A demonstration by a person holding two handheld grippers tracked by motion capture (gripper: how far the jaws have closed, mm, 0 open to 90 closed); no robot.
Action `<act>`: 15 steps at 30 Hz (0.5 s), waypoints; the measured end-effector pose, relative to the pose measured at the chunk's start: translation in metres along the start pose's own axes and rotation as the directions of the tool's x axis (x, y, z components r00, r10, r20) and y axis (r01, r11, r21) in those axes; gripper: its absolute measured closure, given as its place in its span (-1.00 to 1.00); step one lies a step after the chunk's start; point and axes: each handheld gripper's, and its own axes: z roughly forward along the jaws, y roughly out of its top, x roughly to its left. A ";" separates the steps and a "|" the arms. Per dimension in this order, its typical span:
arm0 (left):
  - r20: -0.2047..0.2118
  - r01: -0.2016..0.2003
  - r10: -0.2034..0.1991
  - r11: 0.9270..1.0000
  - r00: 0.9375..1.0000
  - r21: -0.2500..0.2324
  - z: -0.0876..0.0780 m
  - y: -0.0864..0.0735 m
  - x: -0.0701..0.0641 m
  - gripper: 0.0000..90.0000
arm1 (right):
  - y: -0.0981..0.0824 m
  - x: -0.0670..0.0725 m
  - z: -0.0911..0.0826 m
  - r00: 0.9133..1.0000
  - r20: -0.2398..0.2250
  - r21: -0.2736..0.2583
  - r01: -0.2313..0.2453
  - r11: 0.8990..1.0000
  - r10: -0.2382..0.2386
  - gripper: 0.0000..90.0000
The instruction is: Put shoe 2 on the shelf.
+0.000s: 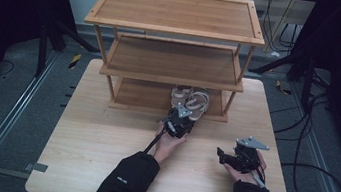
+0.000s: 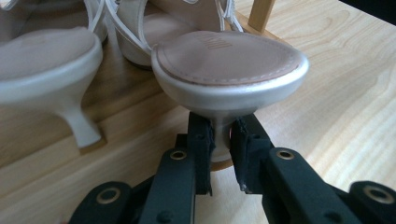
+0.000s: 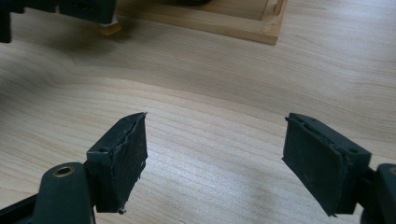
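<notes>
Sandal heel (image 2: 219, 140) clamped between left hand-held gripper (image 2: 223, 156) pads.

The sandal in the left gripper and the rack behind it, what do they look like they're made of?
The sandal: the insole looks like tan leather or a leather imitation, matte with a stitched edge; the heel, clamped by the left gripper, has a smooth pearly coating, probably over plastic. The rack looks like bamboo or light wood, with visible grain.

I see a pale strappy sandal (image 2: 229, 65), upright, silver-edged sole, thin heel pinched at the wooden rack's (image 1: 169, 73) bottom front edge; its twin (image 2: 46, 70) stands just beside.
</notes>
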 end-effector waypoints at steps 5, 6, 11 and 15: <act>-0.001 0.004 -0.004 1.000 1.000 -0.007 0.009 0.003 0.000 0.72 | 0.000 -0.001 0.000 1.000 0.000 -0.003 -0.001 1.000 0.001 -0.50; -0.001 0.009 -0.009 1.000 1.000 -0.008 0.012 0.005 0.001 0.72 | 0.000 -0.001 0.000 1.000 -0.002 -0.002 -0.004 1.000 0.004 -0.50; -0.034 0.015 -0.014 1.000 0.999 0.009 0.023 0.019 0.006 0.73 | 0.000 -0.001 0.000 1.000 0.000 -0.004 -0.005 1.000 0.005 -0.50; -0.045 0.015 -0.014 1.000 0.999 0.008 0.030 0.023 0.008 0.73 | 0.000 -0.001 0.000 1.000 0.000 -0.006 -0.003 1.000 0.003 -0.49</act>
